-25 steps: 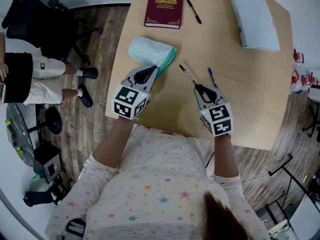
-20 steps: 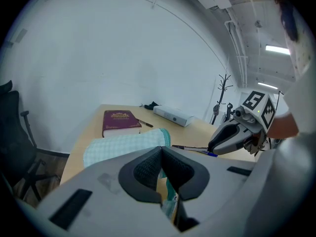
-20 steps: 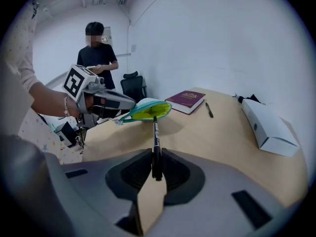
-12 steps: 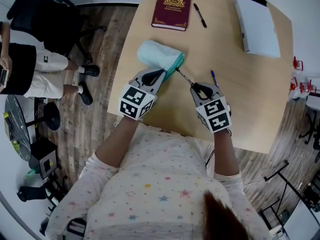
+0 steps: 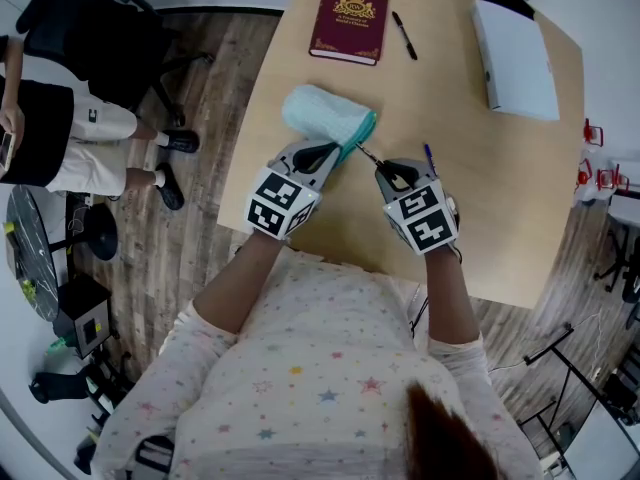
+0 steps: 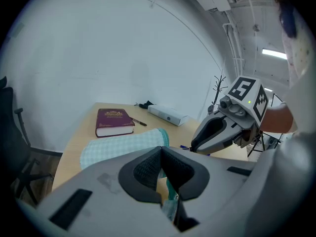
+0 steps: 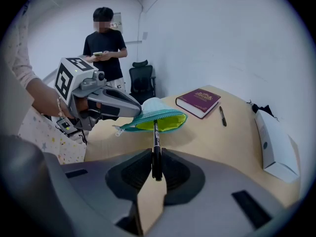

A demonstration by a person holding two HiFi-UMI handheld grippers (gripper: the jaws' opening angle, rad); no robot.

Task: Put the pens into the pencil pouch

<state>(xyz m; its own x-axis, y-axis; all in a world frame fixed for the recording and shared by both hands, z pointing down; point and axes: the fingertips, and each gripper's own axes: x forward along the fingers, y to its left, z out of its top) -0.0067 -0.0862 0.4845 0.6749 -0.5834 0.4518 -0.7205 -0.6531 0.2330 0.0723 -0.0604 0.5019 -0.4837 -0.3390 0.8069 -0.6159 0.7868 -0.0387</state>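
**Pen at pouch mouth**

A slim black pen (image 7: 156,144) is gripped in the right claw (image 7: 156,164), tip at the mouth of a mint checked fabric pouch (image 7: 157,117), whose zip edge is pinched in the closed left claw (image 6: 162,154), seemingly to hold it open. Yellow-green lining is shown by the right gripper view alone.

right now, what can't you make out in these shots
Inside the pouch: right gripper view shows only lining at the mouth; the top edge hides the rest.
Tip of the held pen: right gripper view can't settle whether it's in the mouth or short of it.
Near end of the blue pen: head view, under the right gripper.
Title on the book: too small in every view.
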